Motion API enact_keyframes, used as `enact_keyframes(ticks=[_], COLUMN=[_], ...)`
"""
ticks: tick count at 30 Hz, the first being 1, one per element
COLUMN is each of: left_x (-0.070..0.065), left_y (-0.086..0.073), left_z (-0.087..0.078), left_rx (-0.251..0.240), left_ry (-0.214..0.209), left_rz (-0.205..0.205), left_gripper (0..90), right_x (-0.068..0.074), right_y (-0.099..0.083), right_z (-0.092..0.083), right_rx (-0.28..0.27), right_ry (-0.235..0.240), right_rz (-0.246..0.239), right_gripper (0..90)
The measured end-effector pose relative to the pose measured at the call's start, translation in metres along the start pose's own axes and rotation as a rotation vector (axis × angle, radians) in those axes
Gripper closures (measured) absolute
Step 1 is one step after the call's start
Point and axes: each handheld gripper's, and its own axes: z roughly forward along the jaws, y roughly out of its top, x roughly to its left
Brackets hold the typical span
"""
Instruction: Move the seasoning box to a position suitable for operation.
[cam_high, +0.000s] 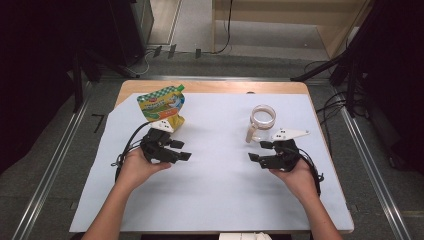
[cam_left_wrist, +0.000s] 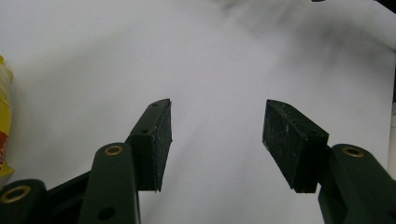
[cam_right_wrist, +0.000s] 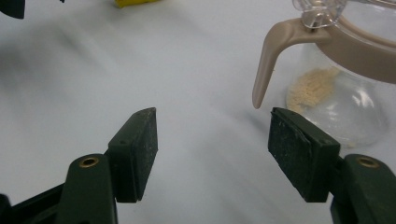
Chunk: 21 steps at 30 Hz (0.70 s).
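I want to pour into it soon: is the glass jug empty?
Not empty. The glass jug stands upright with a small heap of pale powder inside, against its wall.

The left gripper (cam_left_wrist: 217, 137) hangs over a white sheet (cam_left_wrist: 210, 60), its two black jaws standing apart with nothing but bare sheet between them. Each jaw ends in a flat, scuffed dark pad (cam_left_wrist: 285, 135), and brass-coloured rivets sit in the arms below. At the left edge a sliver of a yellow pouch (cam_left_wrist: 4, 126) with a touch of red print pokes in, well apart from the jaws, and a blurred dark shadow lies across the sheet toward the upper right.
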Motion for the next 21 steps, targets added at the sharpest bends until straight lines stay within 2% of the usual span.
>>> enact_keyframes(ticks=[2, 8, 13, 16, 21], left_x=[-0.0018, -0.0051, -0.0053, -0.0039, -0.0049], left_y=[-0.0001, -0.0006, -0.0005, 0.0003, 0.0004], left_z=[-0.0004, -0.0004, -0.0011, -0.0021, -0.0001], left_rx=[-0.010, -0.020, -0.028, -0.050, -0.029], left_ry=[-0.008, -0.025, -0.033, -0.054, -0.047], left_rz=[0.012, 0.024, 0.022, 0.001, 0.011], left_gripper=[42.1, 38.9, 37.7, 36.7, 35.5], right_x=[0.0011, 0.0000, 0.0003, -0.0004, -0.0029], right_y=[0.0005, 0.0006, 0.0005, 0.0015, 0.0029], right_z=[0.0007, -0.0007, -0.0016, -0.0018, -0.0039], right_rx=[-0.006, -0.005, -0.005, -0.004, -0.019], right_ry=[0.003, 0.005, 0.010, 0.011, 0.003], right_rz=[-0.011, -0.004, -0.001, -0.003, 0.009], right_gripper=[34.2, 34.2, 34.6, 34.6, 34.6])
